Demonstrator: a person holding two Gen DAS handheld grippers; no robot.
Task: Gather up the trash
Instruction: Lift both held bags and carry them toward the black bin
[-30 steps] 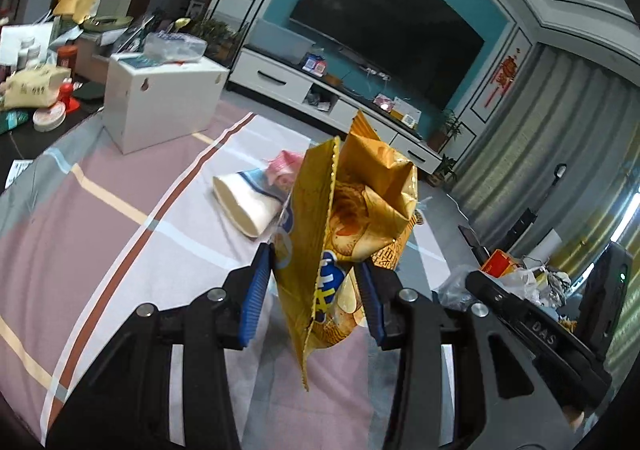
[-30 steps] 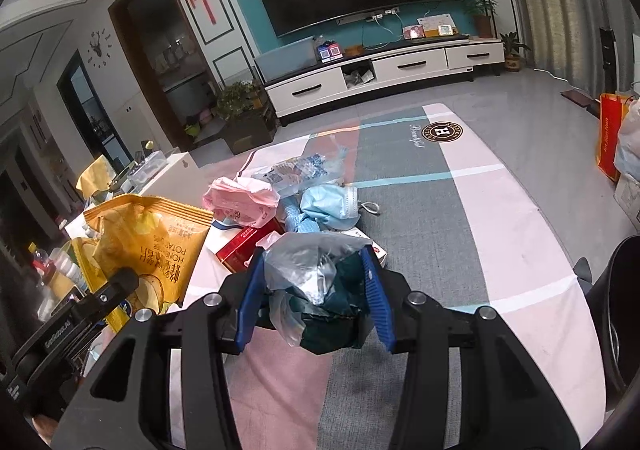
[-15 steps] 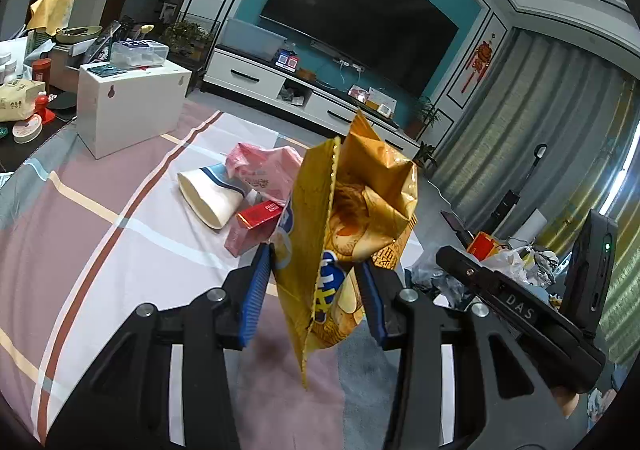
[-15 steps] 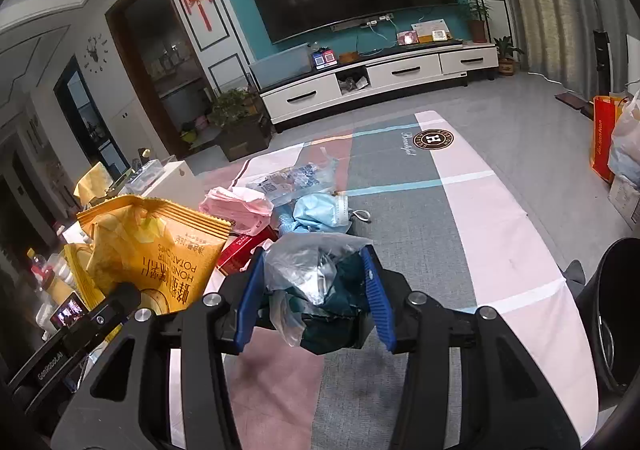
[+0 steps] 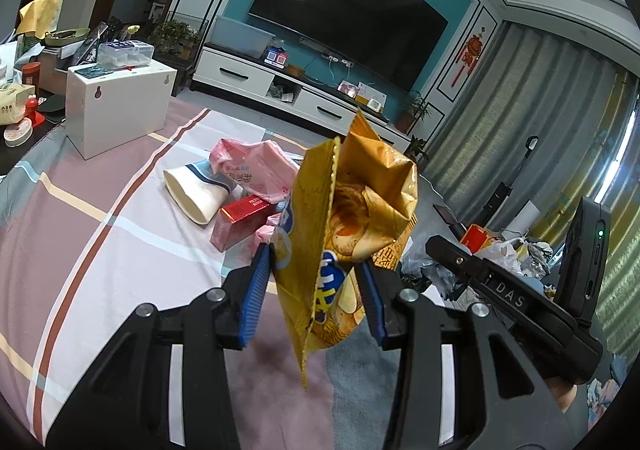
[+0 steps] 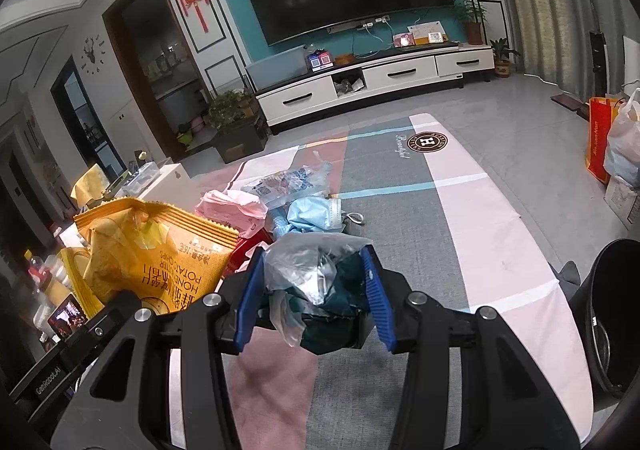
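Already lifted: chip bag [image 5: 344, 234] stood upright, pinched in left tongs [image 5: 316, 290]; crumpled plastic wad [image 6: 316, 278] clamped in right tongs [image 6: 312, 298]. Black bin [image 6: 612, 314] sat low right, nearer right hand. Leftover litter [image 6: 276, 198] lay ahead on striped sheet [image 6: 472, 210].

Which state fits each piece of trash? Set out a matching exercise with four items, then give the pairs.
Things:
1. chip bag
2. clear plastic bag bundle
3. paper cup
4. red box

States:
A. lying on its side on the cloth, open end toward the camera
B. clamped in the left gripper
C. lying beside the cup
D. clamped in the right gripper

Pairs: 1-B, 2-D, 3-A, 4-C
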